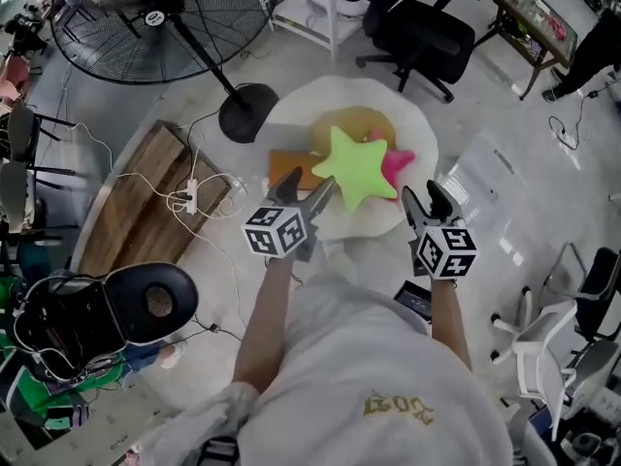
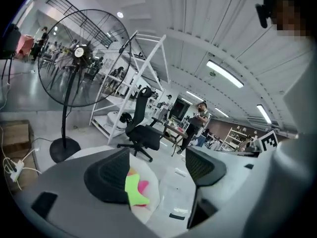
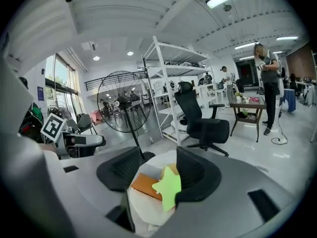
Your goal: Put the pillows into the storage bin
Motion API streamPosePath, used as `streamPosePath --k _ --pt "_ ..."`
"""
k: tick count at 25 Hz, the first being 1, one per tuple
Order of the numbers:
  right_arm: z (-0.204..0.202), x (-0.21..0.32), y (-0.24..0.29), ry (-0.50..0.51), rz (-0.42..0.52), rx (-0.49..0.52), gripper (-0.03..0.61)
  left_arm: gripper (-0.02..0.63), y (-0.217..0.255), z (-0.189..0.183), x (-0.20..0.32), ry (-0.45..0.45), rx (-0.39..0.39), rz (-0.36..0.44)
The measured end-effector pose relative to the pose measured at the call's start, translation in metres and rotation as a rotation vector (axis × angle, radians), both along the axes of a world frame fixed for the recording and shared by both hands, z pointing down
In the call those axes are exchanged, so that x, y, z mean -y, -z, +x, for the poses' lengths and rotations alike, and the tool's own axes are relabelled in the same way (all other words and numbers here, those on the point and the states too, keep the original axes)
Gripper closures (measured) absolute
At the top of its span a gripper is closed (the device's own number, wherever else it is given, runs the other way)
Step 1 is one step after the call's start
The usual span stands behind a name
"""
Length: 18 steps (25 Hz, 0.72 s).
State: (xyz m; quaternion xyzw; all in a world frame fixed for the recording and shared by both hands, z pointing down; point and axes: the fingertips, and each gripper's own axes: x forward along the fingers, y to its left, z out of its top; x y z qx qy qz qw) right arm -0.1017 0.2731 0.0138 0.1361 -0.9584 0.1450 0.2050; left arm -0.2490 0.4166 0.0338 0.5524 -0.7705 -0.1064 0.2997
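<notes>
Your left claw and right claw are both released, empty. Star pillow just ahead, fan base left, clear bin right.

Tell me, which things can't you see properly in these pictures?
Pink pillow: head view, mostly under the green star-shaped pillow; shape unclear.
Flat orange pillow: head view, near end behind the left claw.
Clear plastic storage bin: head view, too faint to see inside.
The green star-shaped pillow: left gripper view, half behind that claw's jaw.
</notes>
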Motion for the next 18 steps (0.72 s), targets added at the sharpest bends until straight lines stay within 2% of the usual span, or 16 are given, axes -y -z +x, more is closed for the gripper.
streamPosePath --k 4,8,12,18 --pt "-0.062 0.017 -0.008 0.035 0.012 -0.039 0.348 0.259 -0.014 -0.057 0.022 0.016 -0.041 0.009" --pt "-0.099 0.025 -0.018 0.044 0.018 -0.077 0.344 0.269 -0.034 -0.099 0.038 -0.004 -0.089 0.005" --pt "-0.107 0.045 -0.037 0.014 0.021 -0.129 0.339 0.268 -0.052 -0.123 0.061 -0.046 -0.102 -0.014" --pt "-0.089 0.066 -0.057 -0.041 -0.026 -0.181 0.336 0.259 -0.065 -0.136 0.082 -0.067 -0.111 -0.050"
